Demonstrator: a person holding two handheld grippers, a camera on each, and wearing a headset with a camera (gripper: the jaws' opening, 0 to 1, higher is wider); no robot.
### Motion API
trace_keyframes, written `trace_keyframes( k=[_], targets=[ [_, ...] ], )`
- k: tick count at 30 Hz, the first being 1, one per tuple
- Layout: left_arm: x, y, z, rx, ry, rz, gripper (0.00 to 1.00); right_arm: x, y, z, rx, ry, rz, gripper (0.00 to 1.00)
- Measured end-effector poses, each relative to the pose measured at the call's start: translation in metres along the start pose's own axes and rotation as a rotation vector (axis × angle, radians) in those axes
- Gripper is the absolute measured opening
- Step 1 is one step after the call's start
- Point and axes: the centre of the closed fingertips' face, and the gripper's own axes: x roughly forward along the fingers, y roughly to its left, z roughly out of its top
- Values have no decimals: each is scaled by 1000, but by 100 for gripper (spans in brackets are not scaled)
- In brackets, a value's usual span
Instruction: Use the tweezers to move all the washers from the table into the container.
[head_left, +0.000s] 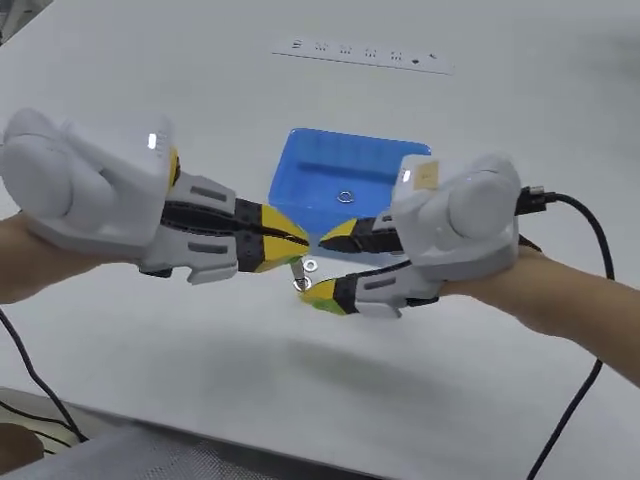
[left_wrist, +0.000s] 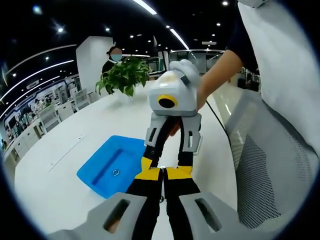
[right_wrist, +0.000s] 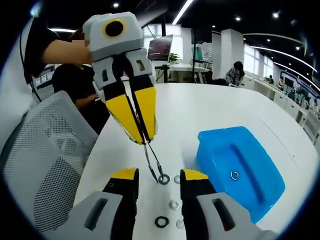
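My left gripper (head_left: 298, 240) (left_wrist: 162, 172) is shut on thin metal tweezers (right_wrist: 151, 157), which point down at the table. The tweezers' tips meet at a dark washer (right_wrist: 163, 179); I cannot tell whether it is lifted. Several more washers (right_wrist: 174, 204) lie on the white table beside it, one of them (head_left: 311, 266) between the two grippers. My right gripper (head_left: 330, 265) (right_wrist: 159, 175) faces the left one, open, with its jaws either side of the tweezers' tips. The blue container (head_left: 310, 160) (left_wrist: 100, 172) (right_wrist: 250, 150) lies just behind, with one washer (head_left: 345, 197) (right_wrist: 234, 175) inside.
A white strip with markings (head_left: 360, 52) lies far back on the table (head_left: 200, 350). A black cable (head_left: 585, 300) trails from the right gripper. A grey mesh chair (right_wrist: 45, 165) stands at the table's near edge. People sit in the background.
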Motion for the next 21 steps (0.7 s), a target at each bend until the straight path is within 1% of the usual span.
trace_keyframes(
  k=[3,4,5,6,7,8,10,11,16,19,21],
  targets=[
    [0,0,-1,-4,0,-1,4,8,7,0,-28,9,46,24],
    [-1,-1,-1,-5,0,-2,4,9,8,1,-42,10,55,21],
    [-1,-2,-1,-6,0,-4,4,11,11,1,-61,14,75,17],
    [-1,-2,-1,-6,0,-6,4,12,11,1,-65,17,71,15],
    [-1,-3,-2,-7,3,-12,4,12,10,1,-89,25,67,13],
    [0,-3,-1,-6,1,-9,4,12,9,1,-99,25,73,12],
    [0,-2,-2,-7,1,-7,4,11,9,0,-85,28,82,12],
    [0,-2,-2,-8,0,-7,4,11,9,0,-96,28,85,11],
    [2,0,-2,-4,5,-1,5,11,10,0,-143,31,70,10],
    [5,-1,-2,-5,17,12,5,10,10,0,-145,28,53,10],
    [5,-2,-5,8,38,31,6,10,9,0,-142,24,42,10]
  ],
)
